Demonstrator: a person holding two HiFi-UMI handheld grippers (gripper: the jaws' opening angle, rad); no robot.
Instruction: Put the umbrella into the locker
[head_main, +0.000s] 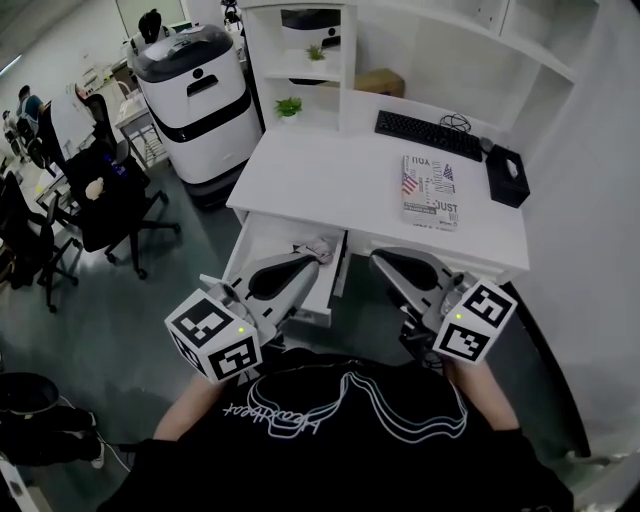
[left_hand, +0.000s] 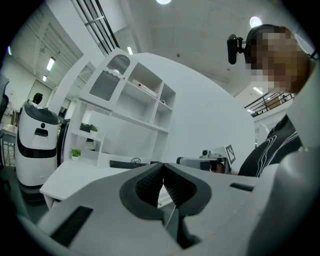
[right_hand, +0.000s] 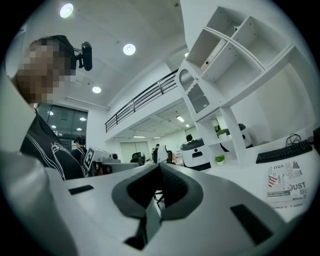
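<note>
At lower centre, the white left gripper and white right gripper point toward the white desk's open drawer; a black keyboard lies upper right.

- Booklet, lying on the right part of the white desk, just nearer than the keyboard: the word "JUST" stands in bold capitals at one corner of its cover, legible in the head view and the right gripper view. The larger word at the cover's other end and the small print are too blurred to read.
- Black shirt, nearest: a white script word, seen upside down, not surely legible.
- Marker cubes, near left and near right: black-and-white square code patterns.
</note>
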